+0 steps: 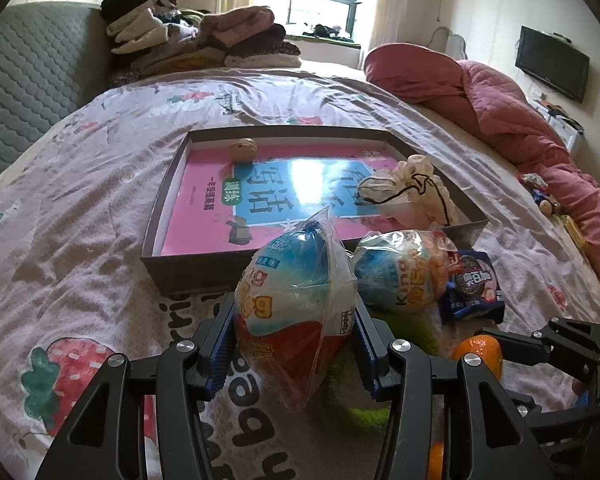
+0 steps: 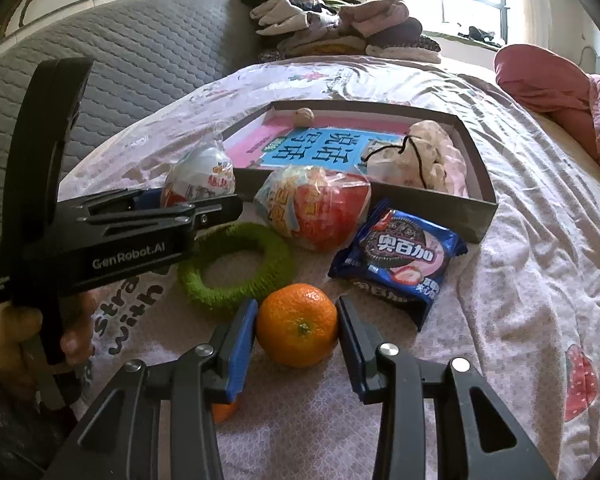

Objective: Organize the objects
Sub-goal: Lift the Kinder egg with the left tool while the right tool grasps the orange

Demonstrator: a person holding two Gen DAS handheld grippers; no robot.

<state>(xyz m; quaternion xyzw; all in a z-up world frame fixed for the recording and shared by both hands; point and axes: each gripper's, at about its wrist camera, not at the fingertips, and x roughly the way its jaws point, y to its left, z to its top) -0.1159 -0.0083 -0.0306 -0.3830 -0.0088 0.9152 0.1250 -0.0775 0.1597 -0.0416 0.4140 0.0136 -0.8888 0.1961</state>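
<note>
Bedroom sort, early stage: left gripper [image 1: 296, 340] clamps wrapped toy egg [image 1: 296, 292] just short of box [image 1: 188, 264]; right gripper [image 2: 296, 332] brackets orange [image 2: 296, 330], pads apparently touching, grip unconfirmed. Walnut [image 1: 243, 149] and drawstring pouch [image 1: 412, 184] already boxed. Second egg [image 2: 316, 212], cookie pack [image 2: 400, 256], green ring [image 2: 236, 270] remain on bedsheet [image 1: 80, 200].
</note>
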